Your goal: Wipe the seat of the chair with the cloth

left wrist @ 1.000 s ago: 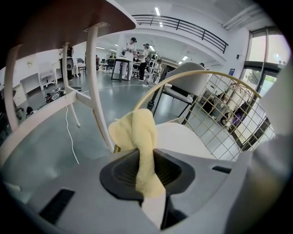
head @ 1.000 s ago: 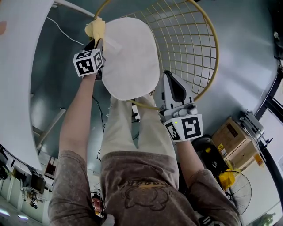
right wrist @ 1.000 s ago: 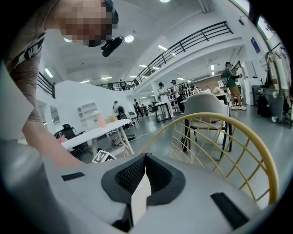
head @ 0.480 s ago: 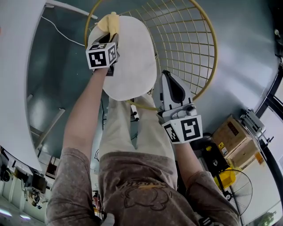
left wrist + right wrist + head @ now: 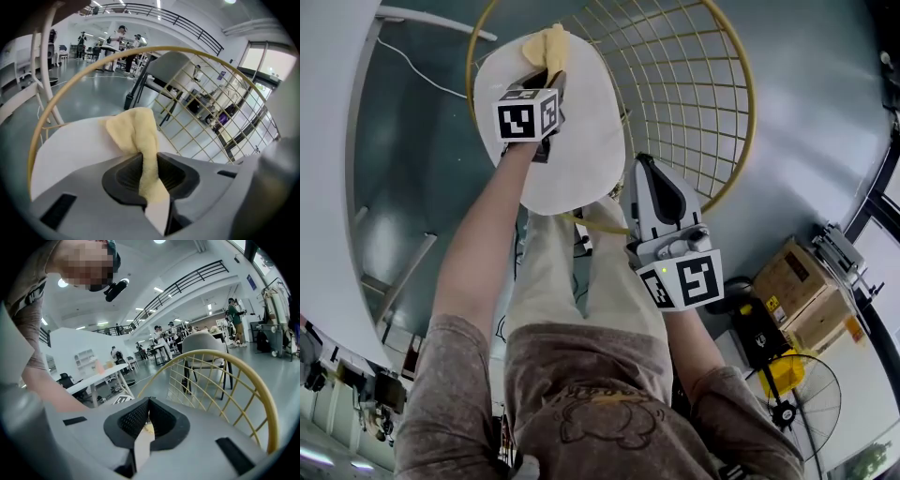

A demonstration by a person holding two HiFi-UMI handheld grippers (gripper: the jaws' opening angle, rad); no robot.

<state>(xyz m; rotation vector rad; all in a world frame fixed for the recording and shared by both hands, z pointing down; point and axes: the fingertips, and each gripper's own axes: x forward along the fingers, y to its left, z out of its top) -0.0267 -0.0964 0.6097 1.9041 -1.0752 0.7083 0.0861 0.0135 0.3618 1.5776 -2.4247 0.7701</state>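
Far up the seat (image 5: 581, 141), the left tool (image 5: 546, 80) pinches the cloth (image 5: 551, 42) mid-wipe, likely needing a pressed sweep back next; the right tool (image 5: 642, 169) hangs closed, empty.

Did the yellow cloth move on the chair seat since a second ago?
Yes. The cloth, pinched in the left gripper, slid rightward across the seat: from its left edge to its middle, nearer the wire back.

In the head view the left tool (image 5: 548, 80) covers the lower part of the cloth (image 5: 549, 42), and the chair back (image 5: 694, 84) runs off the top edge.
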